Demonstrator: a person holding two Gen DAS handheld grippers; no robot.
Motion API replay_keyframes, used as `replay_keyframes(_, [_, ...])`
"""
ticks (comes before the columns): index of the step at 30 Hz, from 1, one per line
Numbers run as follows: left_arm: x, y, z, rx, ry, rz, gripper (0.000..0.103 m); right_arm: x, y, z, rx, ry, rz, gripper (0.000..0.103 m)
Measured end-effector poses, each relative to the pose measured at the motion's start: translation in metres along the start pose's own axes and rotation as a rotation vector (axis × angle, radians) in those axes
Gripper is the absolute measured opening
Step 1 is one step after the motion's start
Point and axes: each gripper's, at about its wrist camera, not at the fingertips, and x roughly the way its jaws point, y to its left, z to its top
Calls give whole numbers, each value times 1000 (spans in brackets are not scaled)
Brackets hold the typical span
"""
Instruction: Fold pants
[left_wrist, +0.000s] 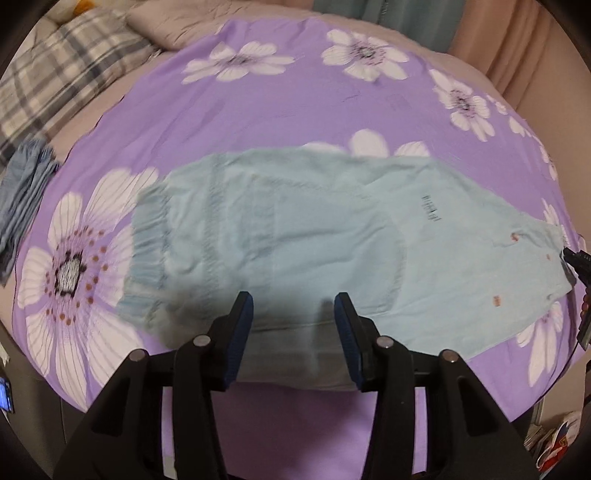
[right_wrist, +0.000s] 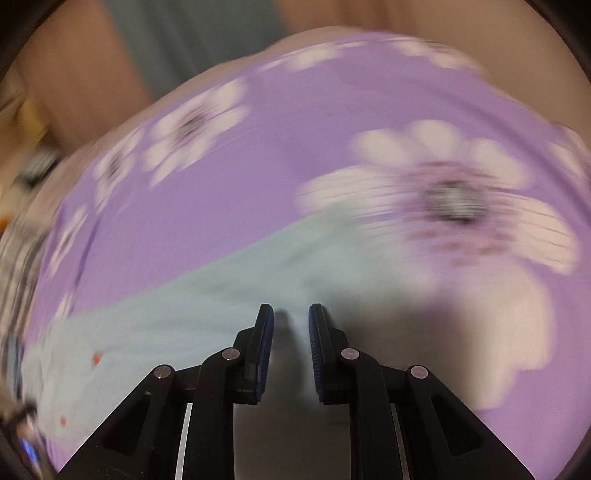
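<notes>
Light blue pants (left_wrist: 295, 229) lie flat across a purple flowered sheet (left_wrist: 295, 92), with the elastic waistband (left_wrist: 147, 240) to the left and the leg ends (left_wrist: 546, 266) to the right. My left gripper (left_wrist: 293, 306) hovers open over the pants' near edge, with nothing between its pads. The right gripper (left_wrist: 576, 260) shows at the leg ends on the far right of the left wrist view. The right wrist view is blurred. There the right gripper (right_wrist: 291, 314) has a narrow gap between its pads and holds nothing, with the pants (right_wrist: 166, 314) below on the sheet (right_wrist: 258, 147).
A plaid pillow (left_wrist: 55, 74) lies at the back left of the bed. A folded blue striped garment (left_wrist: 22, 195) sits at the sheet's left edge. Curtains (left_wrist: 517, 44) hang behind. Papers and packets (left_wrist: 554, 443) lie on the floor at the lower right.
</notes>
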Motion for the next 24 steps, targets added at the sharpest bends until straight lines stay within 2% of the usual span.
replay_keyframes(2, [-3,-17,4,32,-16,-27,50,-17,-26,1,101,-40,-32,27])
replay_keyframes(3, [-4,-27,6,51,-21,-49,52,-26,-34,-2,139,-53,-34,38])
replay_keyframes(4, [-4,-37,8,68,-22,-70,53,-36,-42,-8,173,-67,-9,40])
replay_keyframes(6, [0,-61,12,107,-16,-123,53,-49,-49,-21,216,-73,66,40])
replay_keyframes(10, [14,-105,14,158,22,-228,53,-62,-56,-63,301,-25,171,41])
replay_keyframes(13, [25,-141,14,204,50,-284,53,-53,-53,-80,346,15,251,42])
replay_keyframes(15, [31,-158,14,220,64,-326,53,-42,-46,-80,348,33,274,42])
replay_keyframes(17, [38,-166,12,218,77,-344,53,-32,-43,-74,354,31,258,42])
replay_keyframes(21, [63,-168,4,205,136,-302,53,-21,-44,-65,418,2,295,42])
replay_keyframes(24, [64,-166,0,204,131,-310,53,-19,-47,-67,442,-37,299,42])
